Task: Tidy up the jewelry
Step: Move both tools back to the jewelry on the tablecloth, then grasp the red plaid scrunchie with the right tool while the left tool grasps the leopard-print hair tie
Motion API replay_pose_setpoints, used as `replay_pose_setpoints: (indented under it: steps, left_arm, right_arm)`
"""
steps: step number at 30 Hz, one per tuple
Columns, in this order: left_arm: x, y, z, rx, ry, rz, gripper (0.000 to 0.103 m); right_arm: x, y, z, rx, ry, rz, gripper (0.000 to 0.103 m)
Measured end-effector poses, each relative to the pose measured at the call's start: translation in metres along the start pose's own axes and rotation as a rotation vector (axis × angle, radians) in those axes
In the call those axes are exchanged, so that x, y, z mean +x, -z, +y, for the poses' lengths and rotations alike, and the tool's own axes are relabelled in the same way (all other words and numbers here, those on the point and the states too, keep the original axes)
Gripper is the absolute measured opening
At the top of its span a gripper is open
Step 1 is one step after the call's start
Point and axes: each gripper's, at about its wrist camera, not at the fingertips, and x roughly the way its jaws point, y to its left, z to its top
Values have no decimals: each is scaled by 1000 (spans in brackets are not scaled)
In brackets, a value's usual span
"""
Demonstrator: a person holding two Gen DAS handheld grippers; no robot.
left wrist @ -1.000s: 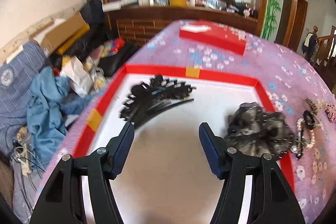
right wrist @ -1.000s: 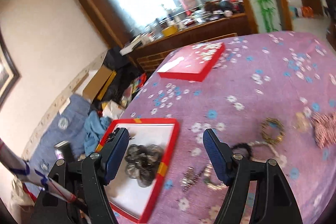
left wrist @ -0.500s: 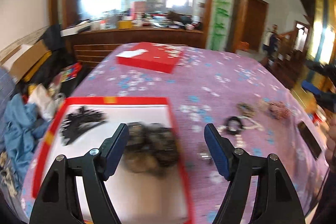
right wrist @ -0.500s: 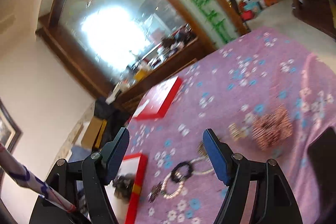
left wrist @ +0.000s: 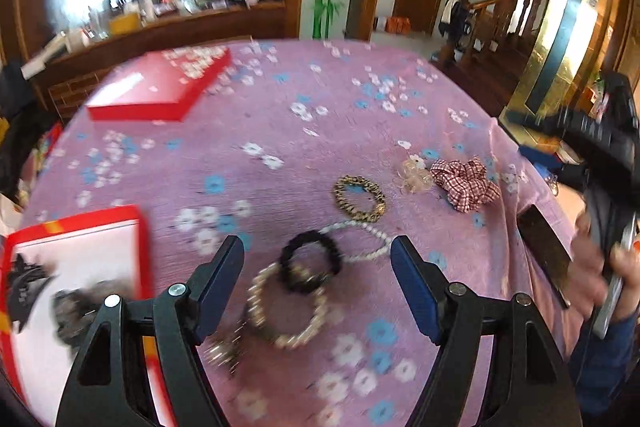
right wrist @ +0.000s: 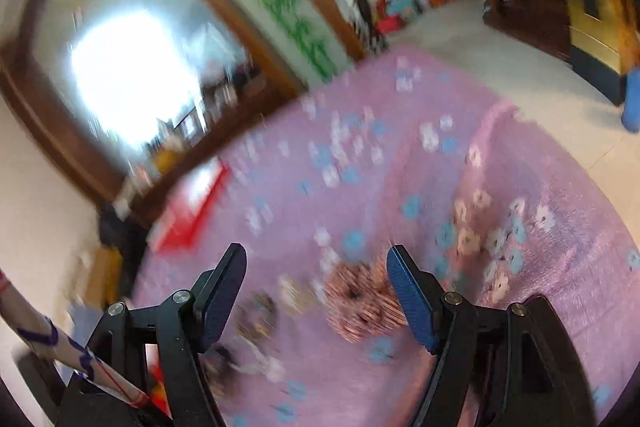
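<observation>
In the left wrist view my left gripper (left wrist: 317,251) stands open above the purple flowered cloth. A black scrunchie (left wrist: 310,267) and a pearl bracelet (left wrist: 286,311) lie on the cloth between its fingers, untouched. Beyond them are a white bead string (left wrist: 362,237), a leopard-print hair tie (left wrist: 360,197), a clear flower clip (left wrist: 414,173) and a red checked scrunchie (left wrist: 466,183). The red tray (left wrist: 134,223) at lower left holds a dark grey scrunchie (left wrist: 76,311) and black clips (left wrist: 24,283). In the blurred right wrist view my right gripper (right wrist: 316,267) is open over the checked scrunchie (right wrist: 360,303).
A red box lid (left wrist: 160,87) lies at the far left of the table. A dark phone (left wrist: 544,251) rests at the table's right edge, next to a person's hand (left wrist: 608,267). A cluttered wooden counter and a staircase stand behind.
Both views have swung right, away from the red tray and onto the loose jewelry. The left jaws stand a little wider. The right view has dropped towards the checked scrunchie.
</observation>
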Motion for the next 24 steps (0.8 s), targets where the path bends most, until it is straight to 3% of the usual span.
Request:
replay_pose_setpoints:
  steps: [6,12,14,15,16,19,20,21,24]
  left_arm:
    - [66,-26,4,-127,81,130,74]
    - [110,-35,13,-176,48,194,74]
    - [119,-36,13,-183,72,207,74]
    - [123,-36,12,-181,82,210,74]
    - [123,-37,10,-170,74,198,73]
    - [125,-37,4,-152,80,176,48]
    - [126,-37,1,-139,76,170,30]
    - [130,-37,-1,-134,94,186,3]
    - [127,-34,-4,-97,75,165,4]
  right_arm:
    - [35,8,-16,32,153,121,80]
    - [61,13,-5,-53,190,183,81]
    - [73,22,-3,-70,204,221,81]
    - [74,23,-1,-87,213,219,79]
    - [75,24,4,-115,236,209,63]
    - [75,27,4,-147,278,202,20]
    - [73,26,3,-136,252,206,17]
    - [68,24,1,-114,219,201,17]
    - [45,20,-1,-96,192,117,17]
